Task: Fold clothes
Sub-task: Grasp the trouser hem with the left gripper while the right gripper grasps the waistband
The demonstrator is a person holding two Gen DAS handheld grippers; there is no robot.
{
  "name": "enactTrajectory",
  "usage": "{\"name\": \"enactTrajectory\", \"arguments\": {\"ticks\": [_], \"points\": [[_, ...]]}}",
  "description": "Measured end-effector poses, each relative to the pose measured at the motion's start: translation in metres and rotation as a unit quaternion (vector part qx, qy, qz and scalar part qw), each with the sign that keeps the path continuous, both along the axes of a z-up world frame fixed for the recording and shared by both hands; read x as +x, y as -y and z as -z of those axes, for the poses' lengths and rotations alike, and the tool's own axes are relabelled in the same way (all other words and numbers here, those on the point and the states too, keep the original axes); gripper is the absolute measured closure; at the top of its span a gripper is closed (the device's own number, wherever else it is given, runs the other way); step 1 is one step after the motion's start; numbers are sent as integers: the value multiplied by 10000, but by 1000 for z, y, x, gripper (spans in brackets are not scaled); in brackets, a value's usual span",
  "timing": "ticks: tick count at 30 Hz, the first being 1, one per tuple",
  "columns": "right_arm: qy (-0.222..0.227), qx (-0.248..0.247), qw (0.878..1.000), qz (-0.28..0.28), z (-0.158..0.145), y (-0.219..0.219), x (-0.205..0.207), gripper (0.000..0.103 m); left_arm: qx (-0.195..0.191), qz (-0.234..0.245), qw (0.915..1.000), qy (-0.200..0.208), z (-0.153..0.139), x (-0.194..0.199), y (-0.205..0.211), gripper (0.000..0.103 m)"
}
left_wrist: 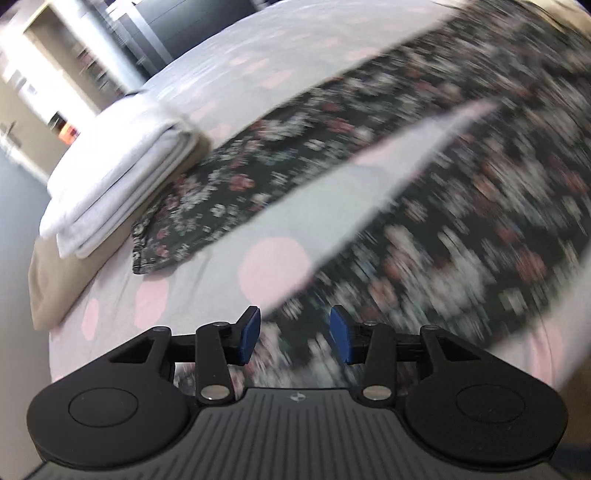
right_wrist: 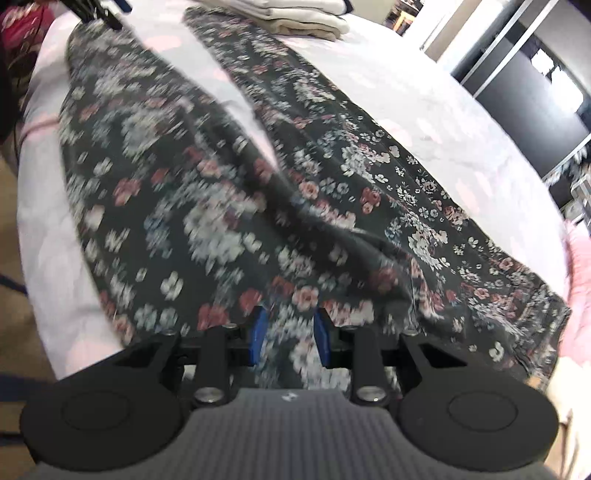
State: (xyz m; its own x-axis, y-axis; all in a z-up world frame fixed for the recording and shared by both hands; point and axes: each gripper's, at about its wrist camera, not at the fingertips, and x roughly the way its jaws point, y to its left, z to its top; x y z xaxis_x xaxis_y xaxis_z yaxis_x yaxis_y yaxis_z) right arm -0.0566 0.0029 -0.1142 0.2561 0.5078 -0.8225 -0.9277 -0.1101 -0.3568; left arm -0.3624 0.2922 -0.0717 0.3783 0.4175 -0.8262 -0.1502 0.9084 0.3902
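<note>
Dark floral trousers (left_wrist: 424,177) lie spread flat on a bed, both legs apart with sheet showing between them. In the left wrist view my left gripper (left_wrist: 295,334) hovers over the edge of one leg, its blue pads apart and nothing pinched between them. The right wrist view shows the same floral trousers (right_wrist: 229,177) from the waist end, legs running away from me. My right gripper (right_wrist: 288,338) hangs just above the waist fabric, blue pads parted, with cloth seen below the gap but not clamped. Both views are motion-blurred.
The bed sheet (left_wrist: 273,266) is pale with pink dots. A stack of folded white and beige laundry (left_wrist: 122,177) sits at the far end of the trouser legs, seen again as the folded pile (right_wrist: 295,18). A wardrobe (right_wrist: 535,81) stands beyond the bed.
</note>
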Motion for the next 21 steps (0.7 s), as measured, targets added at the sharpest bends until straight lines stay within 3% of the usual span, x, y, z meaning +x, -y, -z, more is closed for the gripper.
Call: {"name": "enactTrajectory", "arguments": {"ticks": [5, 10, 13, 15, 18, 19, 21], "points": [[431, -200, 9984, -318, 14, 21, -21, 67, 437, 555, 9938, -862, 32, -29, 36, 61], [651, -391, 9954, -587, 27, 34, -34, 64, 956, 796, 9786, -1642, 66, -43, 44, 59], [801, -401, 9938, -655, 29, 43, -39, 64, 1303, 990, 9678, -1911, 76, -48, 47, 60], [887, -436, 9924, -733, 31, 52, -43, 59, 1408, 1005, 9591, -2240, 83, -46, 45, 64], [1167, -636, 9868, -929, 38, 67, -50, 58, 1512, 969, 9460, -2699, 93, -44, 40, 83], [1275, -727, 9843, -979, 41, 73, -52, 58, 1487, 907, 9438, -2810, 95, -42, 37, 89], [1526, -873, 9786, -1069, 47, 85, -53, 58, 1440, 782, 9429, -2901, 97, -40, 31, 92]]}}
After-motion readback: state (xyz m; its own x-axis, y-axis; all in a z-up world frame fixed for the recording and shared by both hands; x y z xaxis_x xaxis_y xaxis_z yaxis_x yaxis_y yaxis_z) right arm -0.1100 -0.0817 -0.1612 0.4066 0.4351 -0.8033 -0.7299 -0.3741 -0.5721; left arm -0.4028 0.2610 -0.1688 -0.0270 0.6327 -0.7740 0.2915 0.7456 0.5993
